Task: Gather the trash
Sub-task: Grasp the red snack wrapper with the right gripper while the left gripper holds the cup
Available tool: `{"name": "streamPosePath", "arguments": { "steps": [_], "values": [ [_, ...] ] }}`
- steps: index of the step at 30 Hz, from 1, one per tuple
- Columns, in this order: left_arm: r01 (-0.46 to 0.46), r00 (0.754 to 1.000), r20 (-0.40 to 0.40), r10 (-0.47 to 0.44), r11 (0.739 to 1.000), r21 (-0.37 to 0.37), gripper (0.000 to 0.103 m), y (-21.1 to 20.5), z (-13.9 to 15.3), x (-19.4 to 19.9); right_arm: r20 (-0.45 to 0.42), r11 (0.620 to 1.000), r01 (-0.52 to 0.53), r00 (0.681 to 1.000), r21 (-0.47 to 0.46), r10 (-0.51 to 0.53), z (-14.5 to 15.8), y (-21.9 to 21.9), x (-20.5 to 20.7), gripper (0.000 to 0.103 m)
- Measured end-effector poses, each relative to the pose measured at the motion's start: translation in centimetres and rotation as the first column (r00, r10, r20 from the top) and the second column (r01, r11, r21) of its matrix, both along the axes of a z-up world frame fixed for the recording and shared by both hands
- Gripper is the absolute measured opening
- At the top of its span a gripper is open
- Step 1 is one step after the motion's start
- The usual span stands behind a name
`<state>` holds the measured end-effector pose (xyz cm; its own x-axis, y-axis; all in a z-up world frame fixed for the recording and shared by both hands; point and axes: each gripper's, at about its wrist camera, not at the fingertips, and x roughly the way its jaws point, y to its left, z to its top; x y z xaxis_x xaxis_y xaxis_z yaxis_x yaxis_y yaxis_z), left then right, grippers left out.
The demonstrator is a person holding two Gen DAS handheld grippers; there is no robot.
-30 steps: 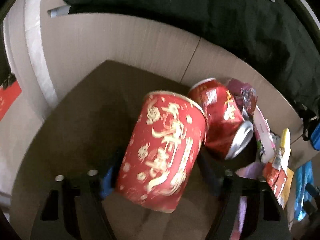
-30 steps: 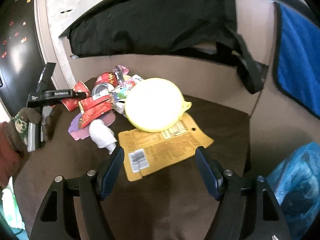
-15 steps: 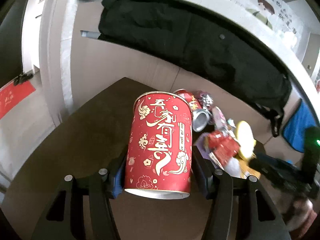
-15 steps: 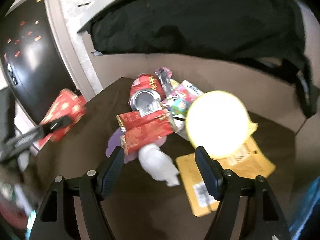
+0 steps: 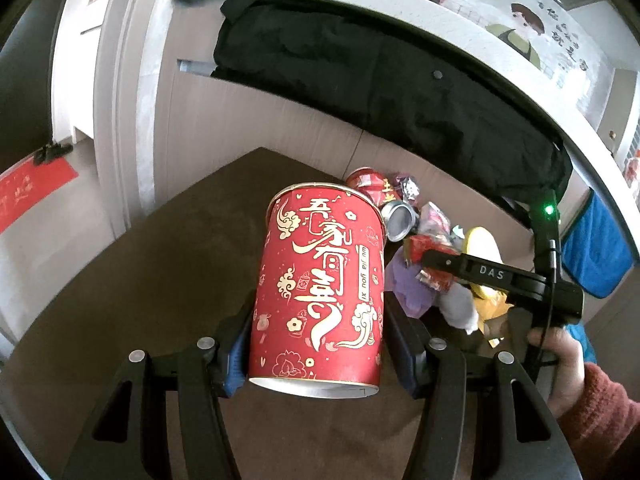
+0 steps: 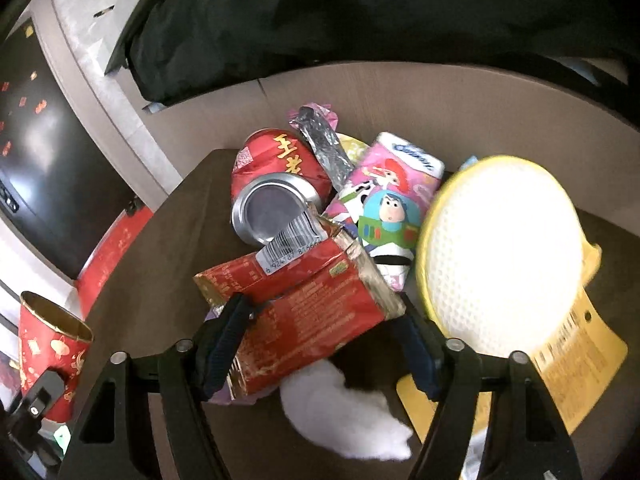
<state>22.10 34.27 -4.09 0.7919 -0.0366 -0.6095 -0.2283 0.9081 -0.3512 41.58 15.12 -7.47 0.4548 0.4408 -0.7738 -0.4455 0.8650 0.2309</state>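
Observation:
A tall red canister [image 5: 320, 280] with gold characters is clamped upright in my left gripper [image 5: 316, 320], lifted off the brown table [image 5: 140, 280]; it also shows as the red canister [image 6: 52, 352] at the lower left of the right wrist view. My right gripper [image 6: 320, 320] reaches down into the trash pile. Its jaws are closing with a red snack wrapper [image 6: 312, 304] between them, and the pads do not clearly press on it. Behind the wrapper lie a crushed red can [image 6: 276, 168], a pink tissue pack [image 6: 384, 200] and a silver foil wrapper [image 6: 320, 140].
A round yellow mesh pad [image 6: 500, 260] sits on a yellow card [image 6: 572, 368] at the right of the pile, and a white wad [image 6: 340, 412] lies below the wrapper. A black garment [image 5: 360, 80] hangs over the beige panel behind. A hand in a red sleeve [image 5: 592, 412] holds the right gripper.
My left gripper has lifted the canister upright and pulled back from the pile. My right gripper has swung left and down over the red wrapper, and its jaws have narrowed.

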Motion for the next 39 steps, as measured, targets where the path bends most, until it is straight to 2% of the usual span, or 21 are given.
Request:
{"name": "streamPosePath", "arguments": {
  "steps": [2, 4, 7, 13, 23, 25, 27, 28, 29, 33, 39],
  "values": [
    [0.001, 1.000, -0.004, -0.001, 1.000, -0.005, 0.059, -0.2, -0.2, 0.0, 0.016, 1.000, -0.013, 1.000, -0.005, 0.013, 0.4, 0.0, -0.2, 0.036],
    [0.005, 1.000, -0.004, -0.005, 1.000, -0.011, 0.059, -0.4, -0.2, -0.1, 0.025, 1.000, -0.030, 0.999, 0.011, 0.029, 0.9, -0.4, -0.5, 0.024],
    [0.014, 1.000, -0.001, -0.014, 1.000, -0.018, 0.059, -1.0, -0.1, -0.1, 0.046, 0.997, -0.062, 0.997, 0.053, 0.059, 2.1, -1.6, -1.2, 0.013],
    [0.026, 1.000, 0.010, -0.026, 0.999, -0.028, 0.059, -2.4, 0.6, -0.6, 0.087, 0.992, -0.093, 0.993, 0.082, 0.086, 4.8, -4.0, -3.2, 0.007],
    [0.090, 0.995, 0.048, -0.089, 0.996, -0.018, 0.059, -6.6, 2.5, -1.6, 0.142, 0.992, -0.091, 0.987, 0.088, 0.078, 7.8, -9.1, -6.9, 0.007],
    [0.086, 0.995, 0.048, -0.086, 0.996, -0.014, 0.059, -7.1, 2.6, -1.7, 0.136, 0.992, -0.088, 0.988, 0.087, 0.076, 7.7, -9.9, -7.4, 0.011],
    [0.088, 0.995, 0.039, -0.087, 0.996, -0.021, 0.059, -7.2, 2.3, -1.5, 0.115, 0.992, -0.089, 0.990, 0.085, 0.079, 7.1, -10.4, -7.3, 0.026],
    [0.090, 0.996, 0.032, -0.089, 0.996, -0.023, 0.059, -7.3, 2.2, -1.4, 0.108, 0.993, -0.089, 0.991, 0.080, 0.080, 6.8, -10.5, -7.2, 0.051],
    [0.091, 0.996, 0.024, -0.091, 0.996, -0.023, 0.059, -7.2, 1.9, -1.3, 0.102, 0.993, -0.090, 0.991, 0.075, 0.083, 6.4, -10.4, -7.2, 0.068],
    [0.085, 0.996, -0.002, -0.085, 0.996, -0.032, 0.059, -6.5, 0.9, -1.0, 0.062, 0.993, -0.070, 0.996, 0.092, 0.065, 4.9, -10.3, -6.3, 0.068],
    [0.053, 0.998, -0.024, -0.054, 0.997, -0.055, 0.059, -4.4, -0.4, -0.5, -0.107, 0.984, 0.020, 0.994, 0.177, 0.000, 1.2, -8.6, -2.0, 0.068]
  ]
}}
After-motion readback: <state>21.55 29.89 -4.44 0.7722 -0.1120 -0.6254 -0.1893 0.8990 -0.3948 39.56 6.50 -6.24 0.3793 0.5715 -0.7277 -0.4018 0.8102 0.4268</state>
